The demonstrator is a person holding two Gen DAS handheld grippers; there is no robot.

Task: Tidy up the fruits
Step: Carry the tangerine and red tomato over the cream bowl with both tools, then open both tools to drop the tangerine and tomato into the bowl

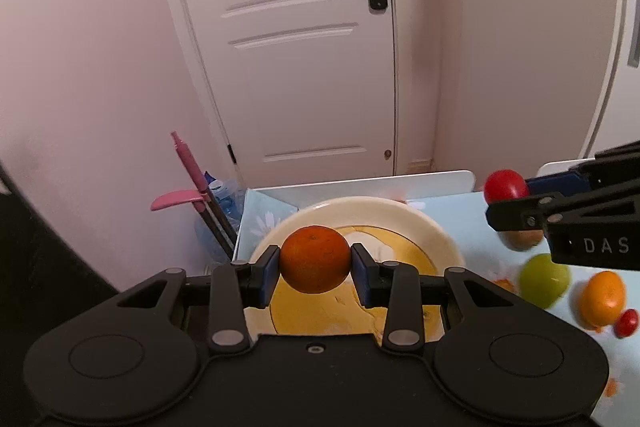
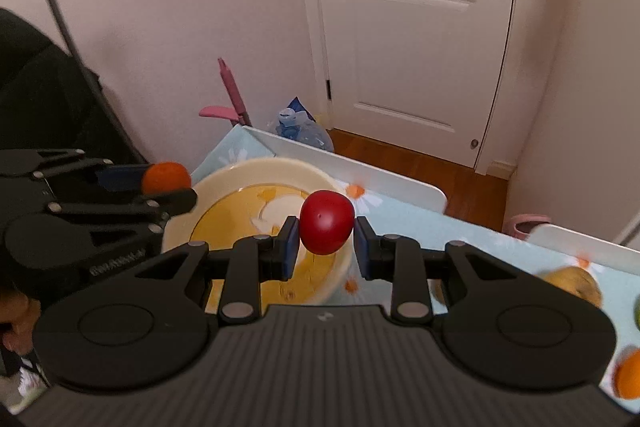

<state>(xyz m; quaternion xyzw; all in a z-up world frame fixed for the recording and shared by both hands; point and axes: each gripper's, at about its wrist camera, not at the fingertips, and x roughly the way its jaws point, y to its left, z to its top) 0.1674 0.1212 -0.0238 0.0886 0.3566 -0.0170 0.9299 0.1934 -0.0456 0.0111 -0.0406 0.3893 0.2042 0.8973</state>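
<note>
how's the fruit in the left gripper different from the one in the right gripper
The orange fruit in the left gripper is orange with a dull, dimpled skin; the red fruit in the right gripper is deep red, smooth and shiny. The orange fruit looks rounder and wider, the red fruit narrows downward. Both are clamped between blue pads above the plate.

My left claw (image 1: pixel 315 269) points forward and down, its two blue pads clamped on either side of an orange (image 1: pixel 314 259) and carrying it in the air. My right claw (image 2: pixel 326 245) sits at much the same downward tilt, pads pinching a red fruit (image 2: pixel 327 221) from both sides, also lifted. The two claws ride side by side, near each other but apart, each one showing at the edge of the other's view.
</note>
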